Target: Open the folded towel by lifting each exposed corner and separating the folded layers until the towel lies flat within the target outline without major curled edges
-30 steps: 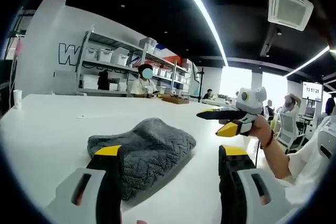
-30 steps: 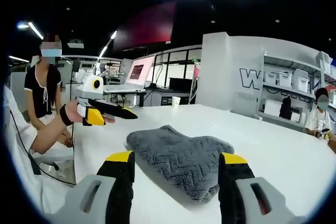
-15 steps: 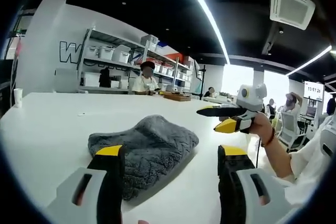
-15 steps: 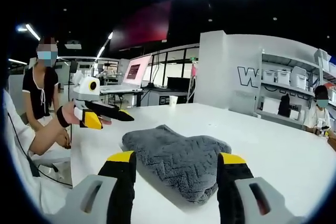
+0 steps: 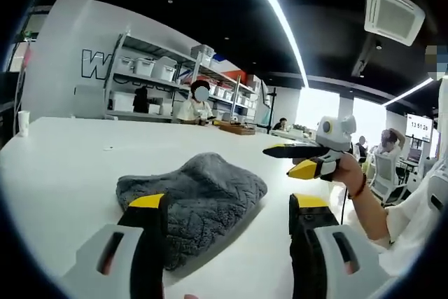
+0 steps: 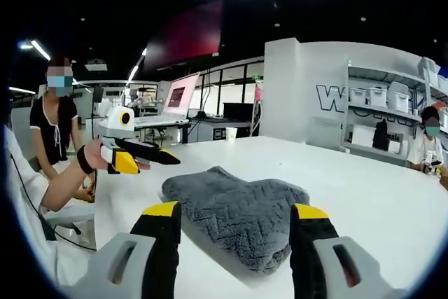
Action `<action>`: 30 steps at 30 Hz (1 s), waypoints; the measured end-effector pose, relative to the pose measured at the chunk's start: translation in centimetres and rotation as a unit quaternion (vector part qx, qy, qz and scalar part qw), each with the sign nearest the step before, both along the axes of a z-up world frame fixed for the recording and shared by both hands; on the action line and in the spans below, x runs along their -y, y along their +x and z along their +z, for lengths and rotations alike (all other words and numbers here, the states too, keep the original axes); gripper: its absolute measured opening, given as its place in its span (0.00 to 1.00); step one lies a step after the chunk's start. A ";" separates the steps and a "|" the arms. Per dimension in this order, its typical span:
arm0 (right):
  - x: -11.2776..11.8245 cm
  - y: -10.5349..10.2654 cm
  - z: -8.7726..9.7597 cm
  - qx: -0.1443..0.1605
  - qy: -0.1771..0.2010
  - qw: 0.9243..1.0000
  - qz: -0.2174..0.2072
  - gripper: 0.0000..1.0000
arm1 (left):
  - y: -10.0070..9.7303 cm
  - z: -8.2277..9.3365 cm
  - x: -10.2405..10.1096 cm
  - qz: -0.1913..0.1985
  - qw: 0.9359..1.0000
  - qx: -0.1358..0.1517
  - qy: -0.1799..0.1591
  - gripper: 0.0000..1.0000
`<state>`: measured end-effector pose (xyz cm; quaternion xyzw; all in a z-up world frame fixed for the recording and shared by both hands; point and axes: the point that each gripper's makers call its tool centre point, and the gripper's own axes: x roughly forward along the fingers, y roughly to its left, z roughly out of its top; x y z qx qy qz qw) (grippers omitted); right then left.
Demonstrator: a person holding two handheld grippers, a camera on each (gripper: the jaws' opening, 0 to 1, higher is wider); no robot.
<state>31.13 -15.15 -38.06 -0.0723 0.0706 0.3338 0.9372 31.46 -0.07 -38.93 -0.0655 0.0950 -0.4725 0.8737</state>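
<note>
- In the left gripper view the left tongs (image 5: pixel 222 208) stand spread wide, gripping nothing, both yellow-tipped jaws rising from the bottom edge
- The grey towel (image 5: pixel 192 194) lies folded in a thick, rumpled bundle on the white counter (image 5: pixel 63 166); its near end runs down behind the left jaw and partly into the gap between the two jaws, while the right jaw stands clear of it over bare counter
- The right tongs (image 5: pixel 288 160) come in from the right, held in a hand (image 5: pixel 341 169) above the counter, off the towel's right edge and not touching it; their long dark jaw and yellow jaw sit slightly apart with nothing between them
- In the right gripper view the right tongs (image 6: pixel 234 209) are likewise spread and grip nothing; the towel (image 6: pixel 238 209) lies just beyond and between the jaws, its near edge dropping behind the right jaw
- The left tongs (image 6: pixel 143 159) hang in a hand (image 6: pixel 105 162) to the left of the towel, above the counter (image 6: pixel 371 201), apart from the cloth
- Farther off stand shelves with white bins (image 5: pixel 143 71) against a wall
</note>
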 end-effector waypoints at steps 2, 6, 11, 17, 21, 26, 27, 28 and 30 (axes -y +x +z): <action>0.0 0.2 0.0 -0.001 0.003 1.000 0.002 0.60 | 0.2 -0.1 0.0 0.002 1.000 0.000 0.003 0.69; 0.0 0.4 0.0 -0.003 0.002 1.000 0.001 0.60 | 0.2 0.0 0.1 -0.005 1.000 -0.004 -0.003 0.70; 0.0 0.8 -0.3 -0.005 -0.003 1.000 -0.002 0.60 | 0.4 0.3 0.0 -0.002 1.000 -0.004 -0.013 0.70; 0.2 1.0 -0.6 -0.006 -0.009 1.000 -0.010 0.59 | 0.6 -0.1 0.3 -0.002 1.000 -0.008 -0.009 0.70; 0.3 1.2 -0.6 -0.008 -0.004 1.000 -0.011 0.58 | 0.9 -0.1 0.4 0.000 1.000 -0.010 -0.011 0.70; 0.5 1.5 -0.6 -0.009 -0.003 1.000 -0.013 0.58 | 1.2 -0.2 0.3 0.003 1.000 -0.011 -0.012 0.70; 0.5 1.6 -0.6 -0.009 -0.003 1.000 -0.014 0.58 | 1.2 -0.2 0.3 0.004 1.000 -0.011 -0.012 0.70; 0.5 1.6 -0.6 -0.010 -0.004 1.000 -0.014 0.58 | 1.3 -0.2 0.2 0.004 1.000 -0.011 -0.011 0.69; 0.5 1.7 -0.7 -0.010 -0.005 1.000 -0.014 0.57 | 1.4 -0.2 0.2 0.005 1.000 -0.011 -0.011 0.69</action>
